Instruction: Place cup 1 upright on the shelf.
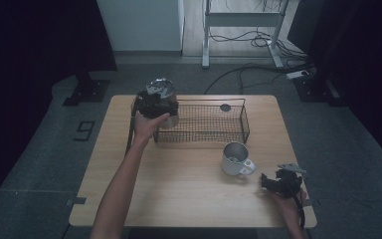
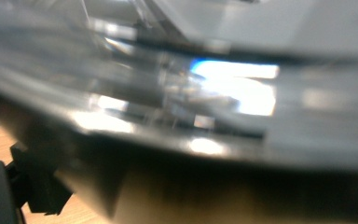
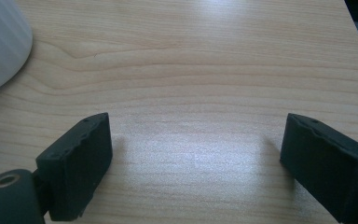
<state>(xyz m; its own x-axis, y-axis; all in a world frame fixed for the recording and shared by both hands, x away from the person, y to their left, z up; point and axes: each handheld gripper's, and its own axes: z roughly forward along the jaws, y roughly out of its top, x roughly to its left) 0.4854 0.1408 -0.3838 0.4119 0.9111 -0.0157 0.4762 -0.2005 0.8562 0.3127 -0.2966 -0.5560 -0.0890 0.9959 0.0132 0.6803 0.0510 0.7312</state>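
A person's left hand holds my left gripper [image 1: 166, 112] above the left end of a black wire basket [image 1: 246, 124]. A shiny clear glass [image 1: 172, 120] sits in its jaws, and the same glass [image 2: 191, 93] is a close blur in the left gripper view. A white mug [image 1: 235, 158] stands on the wooden table [image 1: 179, 194], in front of the basket. To the mug's right, my right gripper [image 1: 268, 182] rests low near the table's front right corner. Its jaws stand wide open over bare wood in the right gripper view [image 3: 196, 158], and the mug [image 3: 0, 37] shows at the upper left there.
A small dark round thing [image 1: 225, 107] lies in the basket at its far side. The table's right edge is close to the right gripper. Cables and a desk frame [image 1: 241, 20] are on the floor beyond the table.
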